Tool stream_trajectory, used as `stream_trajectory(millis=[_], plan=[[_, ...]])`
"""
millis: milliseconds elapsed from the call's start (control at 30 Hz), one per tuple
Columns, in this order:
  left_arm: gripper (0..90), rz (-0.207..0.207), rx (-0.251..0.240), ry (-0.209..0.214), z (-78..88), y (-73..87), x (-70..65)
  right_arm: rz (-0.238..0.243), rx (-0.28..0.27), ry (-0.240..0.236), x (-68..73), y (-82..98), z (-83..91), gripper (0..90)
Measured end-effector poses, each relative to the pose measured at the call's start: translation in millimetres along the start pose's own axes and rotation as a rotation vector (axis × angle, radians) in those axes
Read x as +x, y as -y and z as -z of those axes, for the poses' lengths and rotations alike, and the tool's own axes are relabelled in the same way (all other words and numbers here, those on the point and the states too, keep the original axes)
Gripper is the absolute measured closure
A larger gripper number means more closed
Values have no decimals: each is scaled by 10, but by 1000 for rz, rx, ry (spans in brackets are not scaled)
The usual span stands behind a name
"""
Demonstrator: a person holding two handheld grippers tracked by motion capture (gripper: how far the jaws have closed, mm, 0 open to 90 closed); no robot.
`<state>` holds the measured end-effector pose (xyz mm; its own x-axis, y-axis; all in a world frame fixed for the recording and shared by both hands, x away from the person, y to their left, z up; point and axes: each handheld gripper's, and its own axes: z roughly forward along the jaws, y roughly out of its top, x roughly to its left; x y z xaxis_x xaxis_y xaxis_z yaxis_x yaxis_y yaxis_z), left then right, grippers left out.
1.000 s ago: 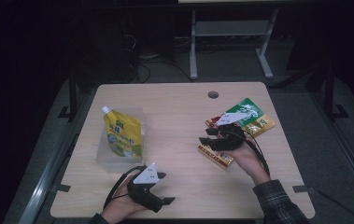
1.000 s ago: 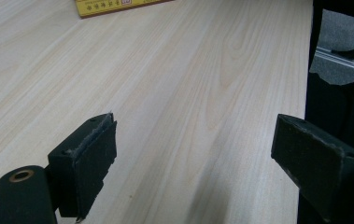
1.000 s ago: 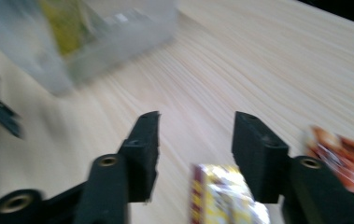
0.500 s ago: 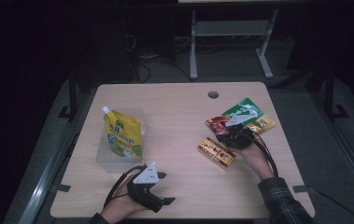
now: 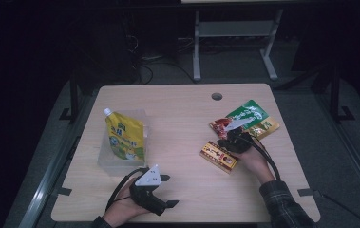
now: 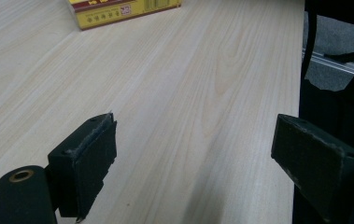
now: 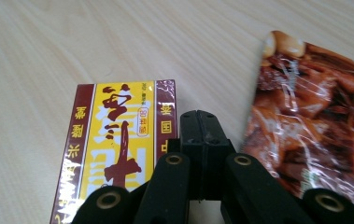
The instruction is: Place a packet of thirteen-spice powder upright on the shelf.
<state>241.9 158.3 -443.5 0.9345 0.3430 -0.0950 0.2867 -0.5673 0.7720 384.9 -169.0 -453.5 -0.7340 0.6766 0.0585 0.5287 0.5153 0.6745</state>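
1. Yellow-and-maroon box (image 7: 114,163) lies flat on the table (image 5: 182,114), right of centre, label up; it sits just left of the right gripper (image 7: 201,122) in that gripper's own view.
2. Right gripper: jaws clenched together, nothing between them. Tips rest in the gap between the box and a brown snack pouch (image 7: 315,121). Judgement: closed jaws suit nudging the box sideways, not lifting it.
3. The brown pouch overlaps a green packet (image 5: 250,113) and a yellow-orange packet (image 5: 267,127) at the right edge, a loose pile beyond the box.
4. Left gripper (image 5: 161,194): jaws spread wide, empty, parked low near the front edge, apparently idle.
5. Clear plastic container (image 5: 142,118), left side, holds a yellow spouted pouch (image 5: 125,137) leaning inside, white cap up. Nothing else visible in it.
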Motion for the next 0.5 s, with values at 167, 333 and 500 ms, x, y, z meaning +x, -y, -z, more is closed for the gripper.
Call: stream_trajectory(millis=[167,333,500], plan=[[137,-1,3,15,-10,-10,5,44,14,-53,124,-28,-28,900],[137,7,6,17,-28,-22,14,96,28,-104,273,-66,-71,900],[136,10,25,7,-71,-63,44,136,43,-171,427,-93,-102,900]])
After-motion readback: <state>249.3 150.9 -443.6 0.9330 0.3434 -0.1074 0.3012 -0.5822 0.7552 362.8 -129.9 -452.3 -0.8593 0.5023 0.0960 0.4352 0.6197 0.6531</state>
